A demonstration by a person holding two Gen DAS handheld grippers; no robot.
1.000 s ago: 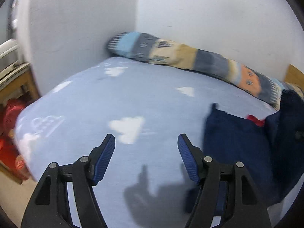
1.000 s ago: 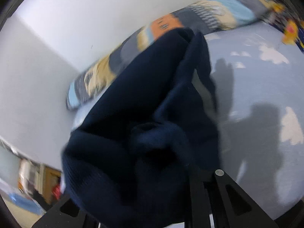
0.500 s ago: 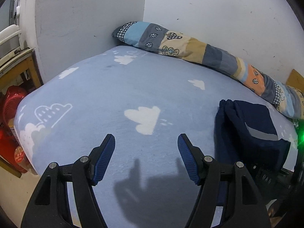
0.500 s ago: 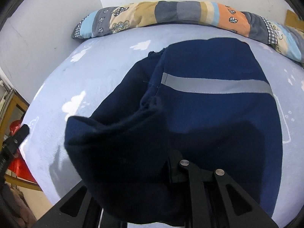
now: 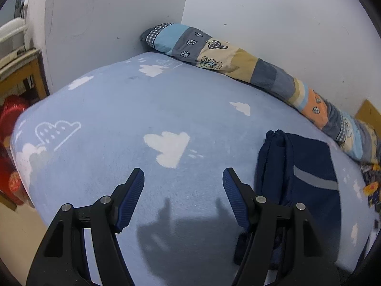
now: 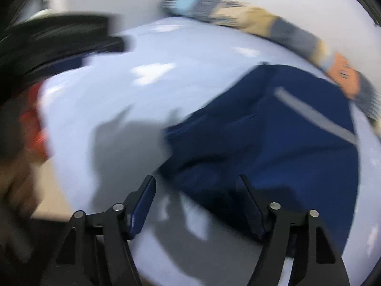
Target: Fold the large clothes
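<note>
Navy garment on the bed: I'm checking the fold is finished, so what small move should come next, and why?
Probably lift the right gripper clear. Its jaws have just been opening with nothing between them, and the navy garment lies folded on the cloud blanket. The left gripper is open and empty.

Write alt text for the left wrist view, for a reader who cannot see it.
An open left gripper with blue pads hangs over a light blue bedspread printed with white clouds, nothing between its fingers. A folded navy garment with a grey stripe lies to its right on the bed, and a long patchwork bolster runs along the white wall behind.
</note>
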